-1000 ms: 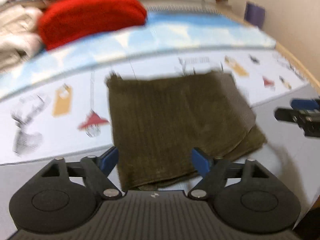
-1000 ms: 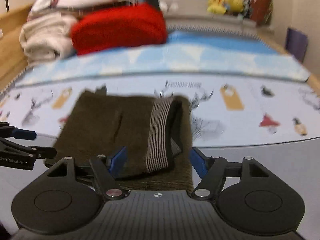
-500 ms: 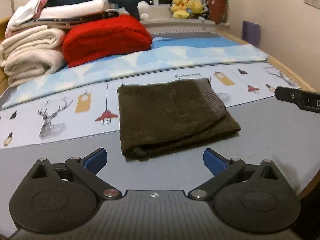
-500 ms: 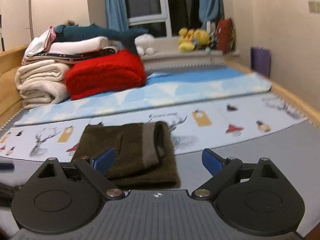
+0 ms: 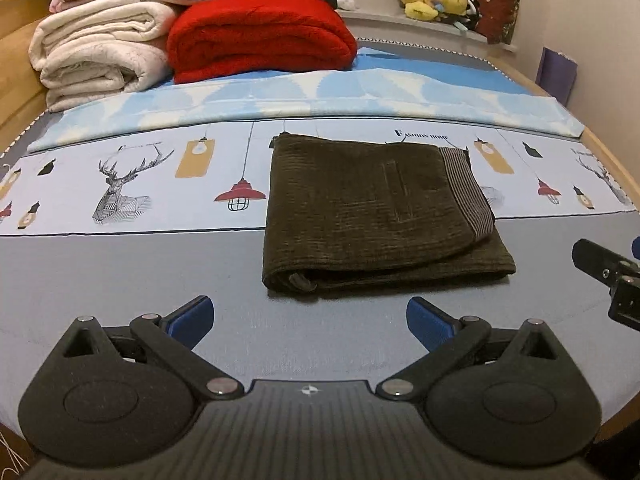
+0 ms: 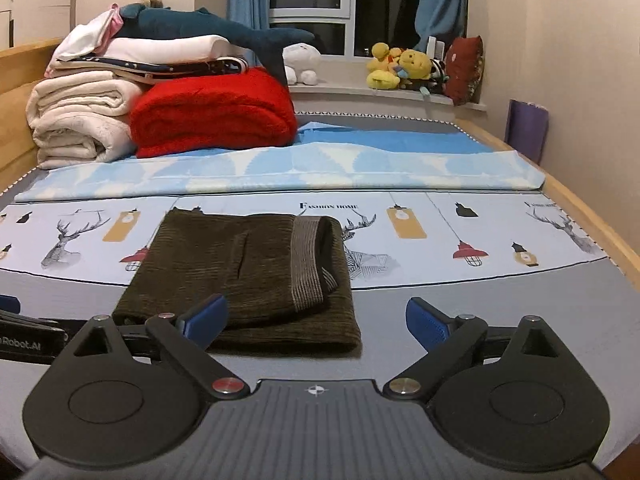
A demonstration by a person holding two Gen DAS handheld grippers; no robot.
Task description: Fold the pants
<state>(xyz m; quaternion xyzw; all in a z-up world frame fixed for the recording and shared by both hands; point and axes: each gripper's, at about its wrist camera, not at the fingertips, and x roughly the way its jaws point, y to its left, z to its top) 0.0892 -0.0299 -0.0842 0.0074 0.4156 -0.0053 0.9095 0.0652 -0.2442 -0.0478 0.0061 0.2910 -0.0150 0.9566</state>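
Observation:
The dark olive corduroy pants [image 5: 372, 208] lie folded into a flat rectangle on the bed sheet [image 5: 120, 272], with the striped waistband [image 5: 468, 192] on top at the right. My left gripper [image 5: 308, 312] hangs just short of the pants' near edge, open and holding nothing. In the right wrist view the pants [image 6: 240, 264] lie ahead and to the left, and the waistband [image 6: 306, 264] curls over their right side. My right gripper [image 6: 316, 314] is open and empty, its left fingertip [image 6: 208, 312] over the pants' near edge. Each gripper shows in the other's view, the right gripper [image 5: 612, 276] and the left gripper [image 6: 24, 336].
At the head of the bed are a folded red blanket [image 5: 260, 32], cream blankets [image 5: 96, 48] and a shark plush [image 6: 224, 32]. Soft toys [image 5: 436, 0] line the window sill. The wooden bed rail [image 6: 580, 208] runs down the right side.
Both grippers have drawn back from the pants and their jaws have spread wider. The pants, earlier between the fingers, now lie free on the sheet.

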